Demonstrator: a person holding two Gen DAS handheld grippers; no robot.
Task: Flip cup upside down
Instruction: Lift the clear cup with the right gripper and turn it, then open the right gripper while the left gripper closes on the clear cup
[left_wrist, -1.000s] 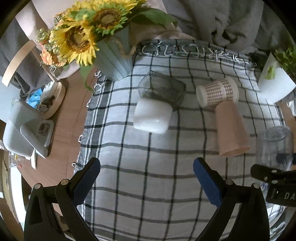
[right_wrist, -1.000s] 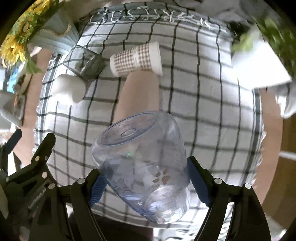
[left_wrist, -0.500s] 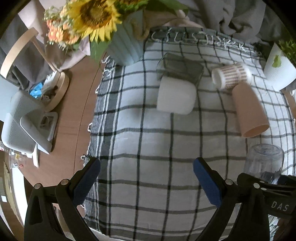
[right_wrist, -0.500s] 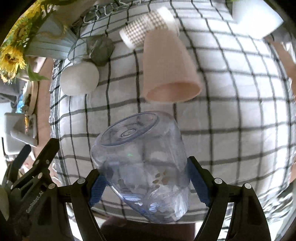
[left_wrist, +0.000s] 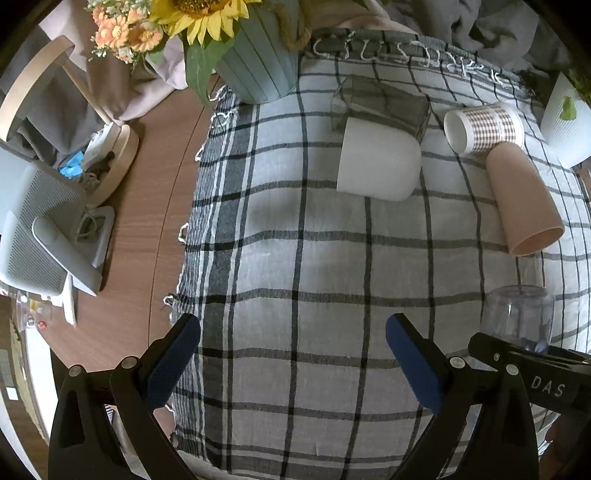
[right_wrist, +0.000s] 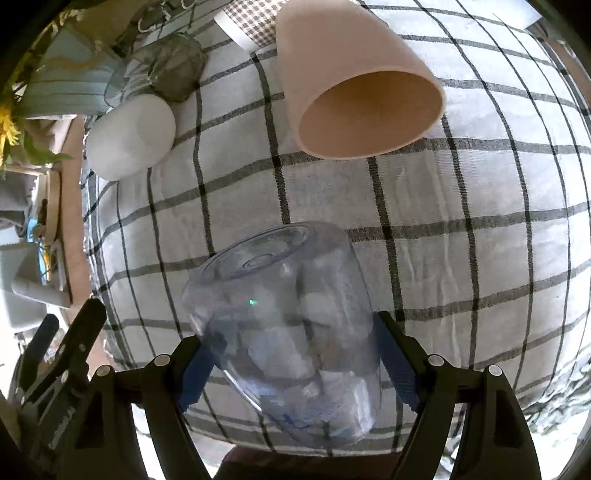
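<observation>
Grey-and-white checked tablecloth (left_wrist: 295, 258) covers the round wooden table (left_wrist: 147, 206); its left edge leaves bare wood showing.

Along the cloth's far edge lie four tipped cups: white rounded cup (left_wrist: 378, 162), dark smoked square glass (left_wrist: 384, 101), gingham paper cup (left_wrist: 484, 127), peach plastic tumbler (right_wrist: 354, 77).

Clear plastic cup with printed sides (right_wrist: 288, 332) sits near the cloth's near-right corner, base up, mouth toward the cloth; whether the rim touches, cannot tell.

Right gripper (right_wrist: 291, 365) clamps its lower wall, blue pads on opposite sides. Left gripper (left_wrist: 291, 354) hangs spread wide, empty.

Judgement: light, thin-walled, slick, likely flexes under squeeze. Hold low on the wall, moderate pressure.
</observation>
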